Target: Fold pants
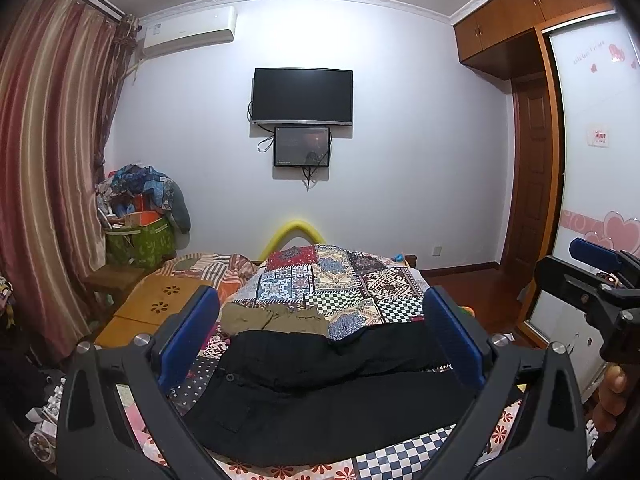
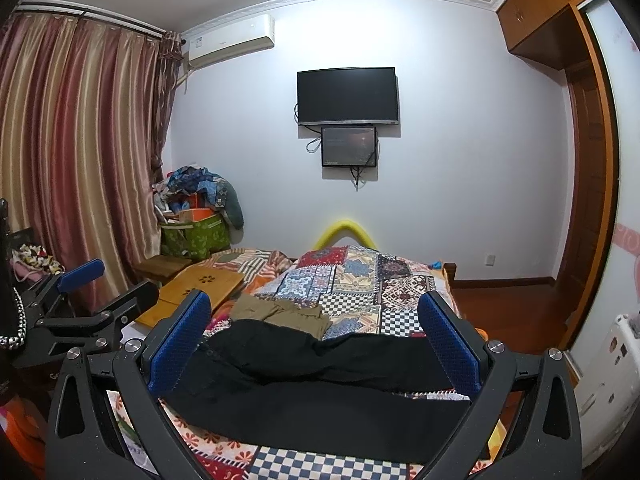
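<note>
Blk pants (image 1: 320,392), khaki garment (image 1: 276,318) behind, patchwork quilt (image 1: 340,284)

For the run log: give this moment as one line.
task: fold pants | black pants spread on bed | left gripper open, empty | right gripper open, empty | khaki garment behind

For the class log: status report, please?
Left gripper and right gripper open, empty. Black pants spread on bed, unfolded. Khaki garment lies just beyond.
</note>
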Demonstrator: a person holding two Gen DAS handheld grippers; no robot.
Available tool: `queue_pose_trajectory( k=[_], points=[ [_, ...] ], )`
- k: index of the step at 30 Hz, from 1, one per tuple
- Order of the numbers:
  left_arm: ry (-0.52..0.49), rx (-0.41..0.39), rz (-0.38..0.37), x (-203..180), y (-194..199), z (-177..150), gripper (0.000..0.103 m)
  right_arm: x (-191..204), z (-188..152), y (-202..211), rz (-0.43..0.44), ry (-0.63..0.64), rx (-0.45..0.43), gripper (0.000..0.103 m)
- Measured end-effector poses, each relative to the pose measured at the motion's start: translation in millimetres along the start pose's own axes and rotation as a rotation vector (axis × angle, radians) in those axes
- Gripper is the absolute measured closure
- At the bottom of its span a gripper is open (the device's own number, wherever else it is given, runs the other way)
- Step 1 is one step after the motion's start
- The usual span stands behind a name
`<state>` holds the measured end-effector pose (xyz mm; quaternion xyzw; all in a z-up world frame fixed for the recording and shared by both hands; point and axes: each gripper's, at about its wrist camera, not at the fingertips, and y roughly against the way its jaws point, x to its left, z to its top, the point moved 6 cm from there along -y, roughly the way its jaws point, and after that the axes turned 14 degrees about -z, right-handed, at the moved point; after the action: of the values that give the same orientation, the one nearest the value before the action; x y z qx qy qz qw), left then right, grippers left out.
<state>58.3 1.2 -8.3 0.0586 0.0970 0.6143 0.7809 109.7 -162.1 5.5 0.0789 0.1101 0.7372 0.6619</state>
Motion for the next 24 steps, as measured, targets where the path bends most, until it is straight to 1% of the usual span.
queue_pose_trajectory(
  k=[24],
  points=[
    [0.000, -0.006, -0.008, -1.8, -4.3, 0.2, 0.000, -1.0, -2.2, -0.4, 0.003, -0.006, 0.000, 0.000]
  ],
)
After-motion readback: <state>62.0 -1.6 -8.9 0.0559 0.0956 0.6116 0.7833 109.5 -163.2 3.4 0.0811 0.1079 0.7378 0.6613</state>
